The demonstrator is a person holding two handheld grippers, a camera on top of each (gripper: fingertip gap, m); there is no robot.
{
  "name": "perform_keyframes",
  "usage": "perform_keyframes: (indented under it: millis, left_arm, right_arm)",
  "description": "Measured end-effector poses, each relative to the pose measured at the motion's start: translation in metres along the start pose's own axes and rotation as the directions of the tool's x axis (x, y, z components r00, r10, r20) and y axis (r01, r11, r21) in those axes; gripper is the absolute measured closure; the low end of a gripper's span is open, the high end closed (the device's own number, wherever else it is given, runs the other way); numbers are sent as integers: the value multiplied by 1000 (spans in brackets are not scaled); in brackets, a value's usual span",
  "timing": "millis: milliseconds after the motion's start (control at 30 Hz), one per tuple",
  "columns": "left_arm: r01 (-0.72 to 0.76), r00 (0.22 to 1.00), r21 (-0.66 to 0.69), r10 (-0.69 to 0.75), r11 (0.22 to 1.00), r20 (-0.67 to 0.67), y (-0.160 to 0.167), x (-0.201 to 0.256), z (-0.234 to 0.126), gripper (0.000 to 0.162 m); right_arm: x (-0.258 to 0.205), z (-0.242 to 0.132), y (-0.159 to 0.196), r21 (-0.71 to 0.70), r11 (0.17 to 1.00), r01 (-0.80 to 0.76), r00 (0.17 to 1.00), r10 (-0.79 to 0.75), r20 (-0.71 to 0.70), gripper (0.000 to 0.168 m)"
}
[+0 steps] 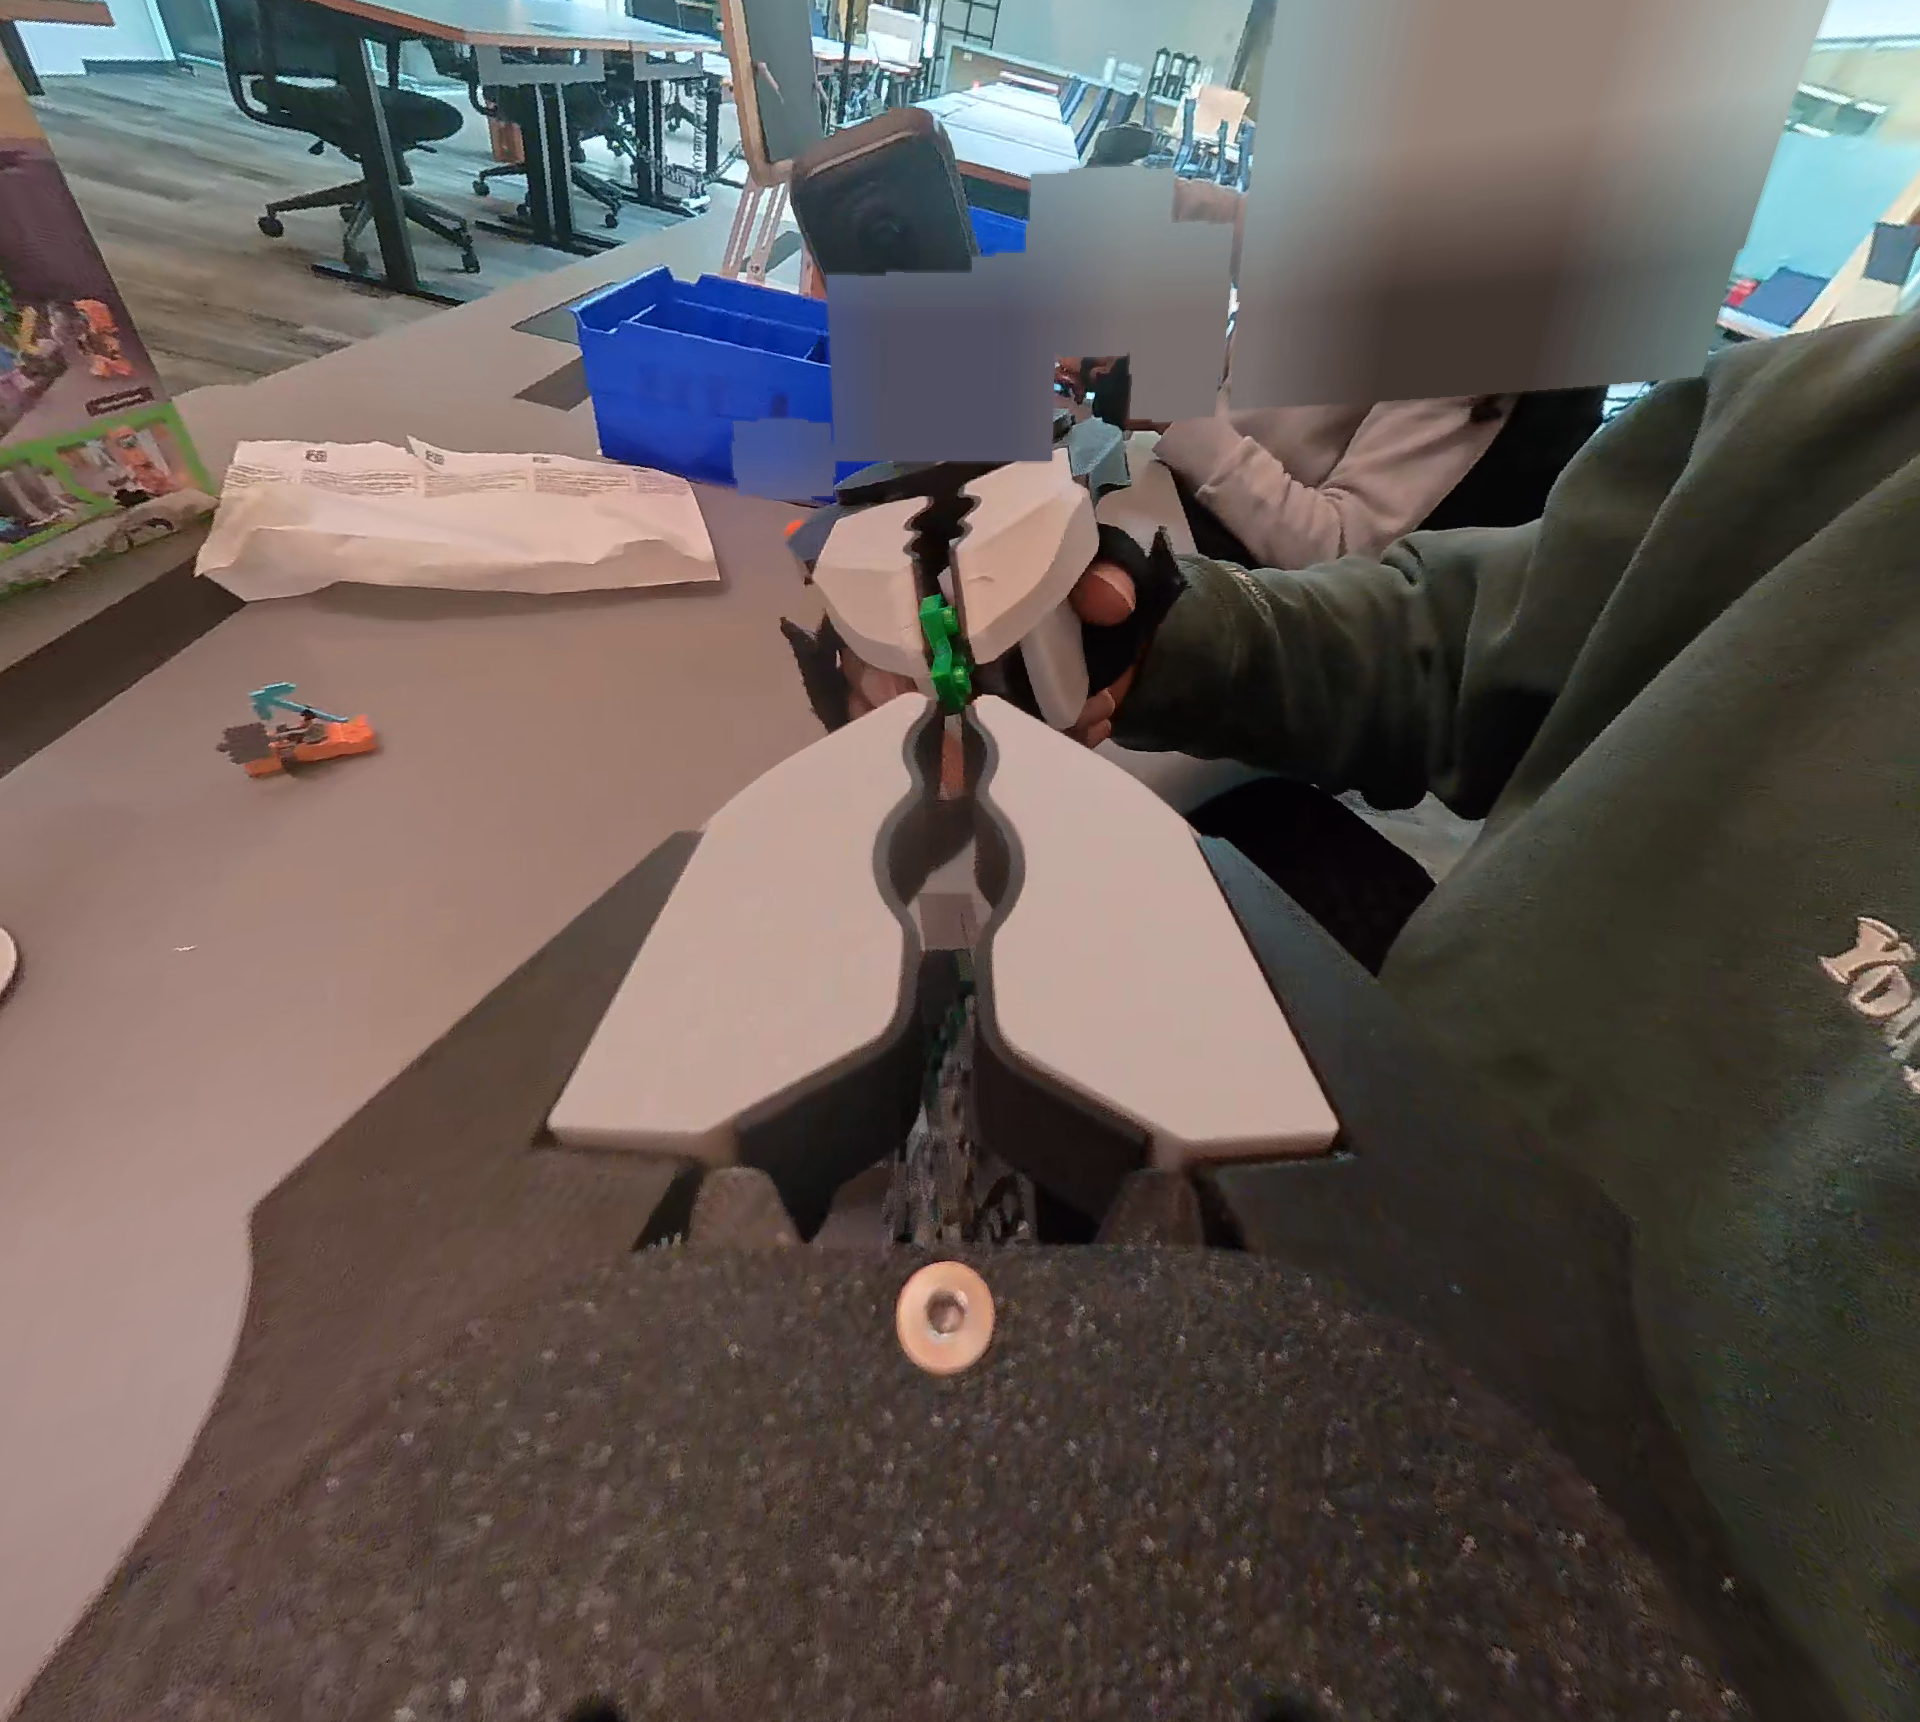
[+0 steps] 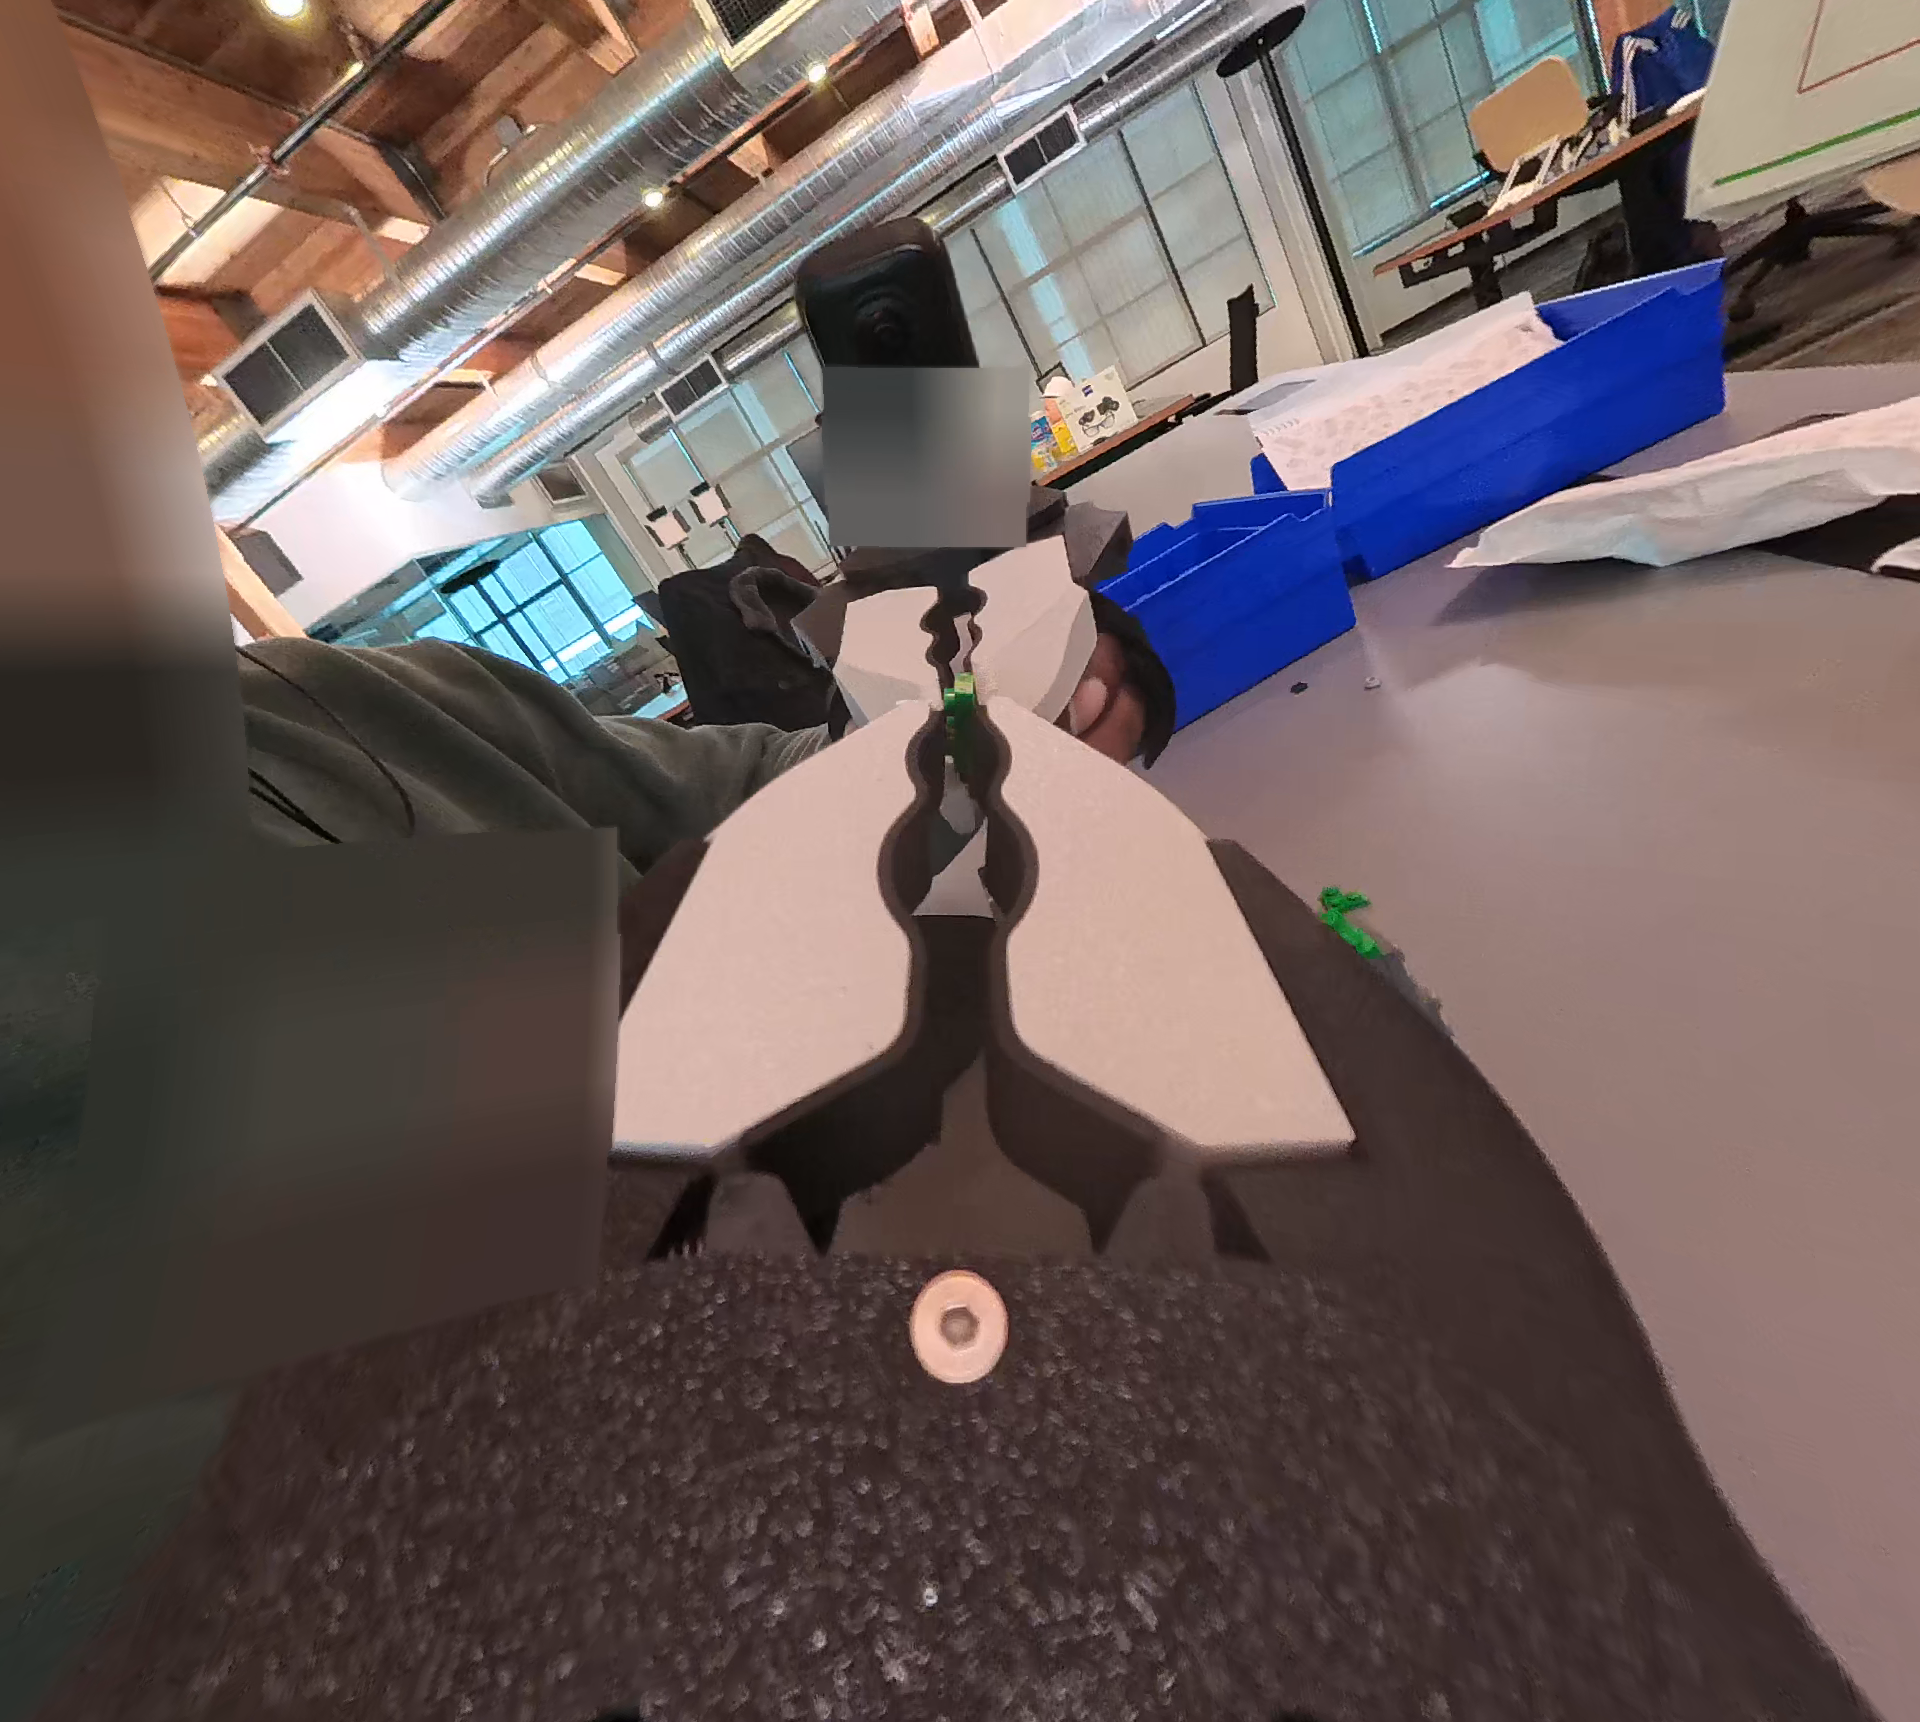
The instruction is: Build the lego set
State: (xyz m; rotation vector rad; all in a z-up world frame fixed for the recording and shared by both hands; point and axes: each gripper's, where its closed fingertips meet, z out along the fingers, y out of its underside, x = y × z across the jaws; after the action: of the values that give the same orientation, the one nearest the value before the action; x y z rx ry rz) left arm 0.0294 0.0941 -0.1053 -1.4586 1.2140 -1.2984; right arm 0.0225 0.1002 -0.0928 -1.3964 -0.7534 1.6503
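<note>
My two grippers meet tip to tip in the air above the grey table (image 1: 468, 841). My right gripper (image 2: 961, 718) is shut on a small green lego piece (image 2: 958, 704). In the left wrist view that right gripper (image 1: 948, 633) faces the camera with the green lego piece (image 1: 943, 649) sticking out of its fingertips. My left gripper (image 1: 948, 722) is shut, with a thin dark piece (image 1: 950, 768) in the gap between its fingers, touching the green piece. It also shows in the right wrist view (image 2: 961, 649).
A small orange and teal lego build (image 1: 301, 732) lies on the table at left. A white paper bag (image 1: 457, 509), blue bins (image 1: 707, 373) and the lego box (image 1: 73, 384) stand behind. Loose green pieces (image 2: 1345, 916) lie on the table by my right gripper. A person's green sleeve (image 1: 1558, 612) is at right. Left and right tips are no more than a few centimetres apart.
</note>
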Motion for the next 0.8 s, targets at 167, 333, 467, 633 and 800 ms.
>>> perform_keyframes:
  millis: [167,333,467,633,800]
  left_arm:
    - [8,1000,-4,-8,1000,-8,2,1,-2,160]
    - [-21,1000,-62,21,998,-6,9,2,-4,161]
    - [-36,999,-104,35,994,-15,11,3,-8,161]
    - [-49,999,-135,47,990,-22,14,4,-11,162]
    - [-69,997,-158,66,985,-24,17,5,-12,162]
  right_arm:
    - [-1,2,3,-19,999,42,999,-42,-2,164]
    - [0,2,10,-85,992,97,995,-99,-19,163]
    - [0,2,13,-169,973,159,985,-168,-42,161]
    - [-1,2,13,-250,945,209,972,-229,-55,154]
    - [-4,6,16,-269,945,187,978,-205,-41,163]
